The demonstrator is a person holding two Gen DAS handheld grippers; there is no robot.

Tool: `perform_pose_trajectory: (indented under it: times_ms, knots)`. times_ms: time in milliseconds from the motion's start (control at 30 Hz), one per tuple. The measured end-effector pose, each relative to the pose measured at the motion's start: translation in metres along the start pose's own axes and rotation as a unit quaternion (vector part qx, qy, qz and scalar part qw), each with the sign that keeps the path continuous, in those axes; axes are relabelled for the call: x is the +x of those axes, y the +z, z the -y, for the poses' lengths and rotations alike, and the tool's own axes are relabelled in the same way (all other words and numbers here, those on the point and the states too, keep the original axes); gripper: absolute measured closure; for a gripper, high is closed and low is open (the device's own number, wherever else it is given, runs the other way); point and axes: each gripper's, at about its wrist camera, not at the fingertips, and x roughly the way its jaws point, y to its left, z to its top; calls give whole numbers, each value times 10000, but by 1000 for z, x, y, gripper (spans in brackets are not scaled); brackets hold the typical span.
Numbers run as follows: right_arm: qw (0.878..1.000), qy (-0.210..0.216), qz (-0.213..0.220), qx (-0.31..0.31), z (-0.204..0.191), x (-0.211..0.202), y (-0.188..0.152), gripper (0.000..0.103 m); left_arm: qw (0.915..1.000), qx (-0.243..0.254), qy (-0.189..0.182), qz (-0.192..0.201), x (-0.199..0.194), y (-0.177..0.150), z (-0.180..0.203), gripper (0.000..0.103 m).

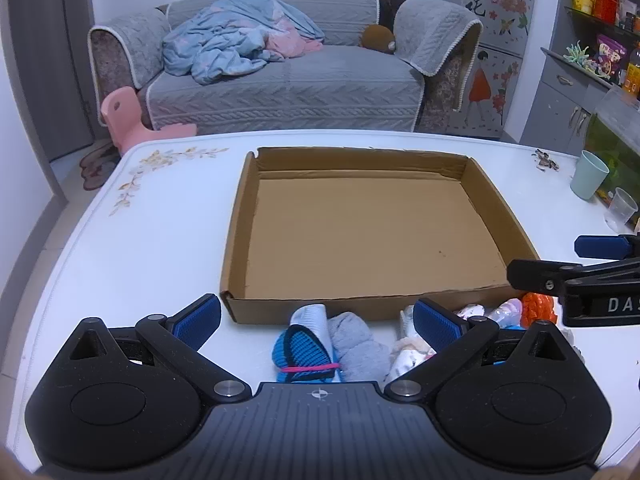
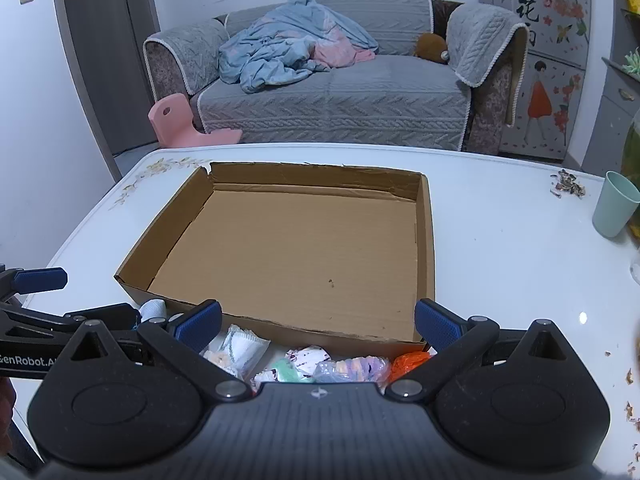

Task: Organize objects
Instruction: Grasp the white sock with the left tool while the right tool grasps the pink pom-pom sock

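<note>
A shallow cardboard tray (image 1: pixel 236 236) (image 2: pixel 426 248) lies on the white table with nothing inside it. Along its near wall sits a row of small rolled items: a blue mesh roll with a pink band (image 1: pixel 302 354), a grey roll (image 1: pixel 358 346), a white patterned bundle (image 1: pixel 408 354) (image 2: pixel 236 346), a green-and-white piece (image 2: pixel 294 366), a pale purple bundle (image 2: pixel 356 368) and an orange one (image 1: pixel 538 310) (image 2: pixel 410 362). My left gripper (image 1: pixel 318 322) hangs open above the blue and grey rolls. My right gripper (image 2: pixel 318 322) hangs open over the bundles further right. Neither touches anything.
A pale green cup (image 1: pixel 588 174) (image 2: pixel 614 210) and a clear cup (image 1: pixel 620 210) stand at the table's right edge. Crumbs (image 2: pixel 568 184) lie near the far right corner and along the right side. Beyond the table are a grey sofa (image 1: pixel 280 80) and a pink stool (image 1: pixel 124 118).
</note>
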Motion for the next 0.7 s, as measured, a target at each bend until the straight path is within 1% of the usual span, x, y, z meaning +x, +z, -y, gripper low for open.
perform_pose_trajectory:
  times_ms: [200,300,433,500,567,600,667,700]
  knots:
    - [9999,14,35,-104,0,-5,-1,0,10000,-22,88,-1,-7,-7,-11,1]
    - [9997,90,145,-152,4,-14,-4,0,9998,-84,151,47,-15,-14,-20,1]
    - [9987,231,371,-277,12,-31,-13,0,9994,-26,287,170,-24,-36,-30,1]
    - [9975,305,499,-394,18,-40,-24,0,9992,39,349,190,-28,-51,-36,1]
    - [9959,350,645,-536,28,-49,-42,0,9992,96,304,251,-32,-68,-43,1]
    - [9953,364,666,-601,33,-52,-50,0,9993,130,254,249,-33,-75,-47,1]
    - [9948,372,584,-747,41,-53,-67,1,9993,260,52,274,-32,-92,-55,1]
    - [9945,391,543,-807,44,-53,-77,1,9992,320,10,252,-31,-98,-57,1]
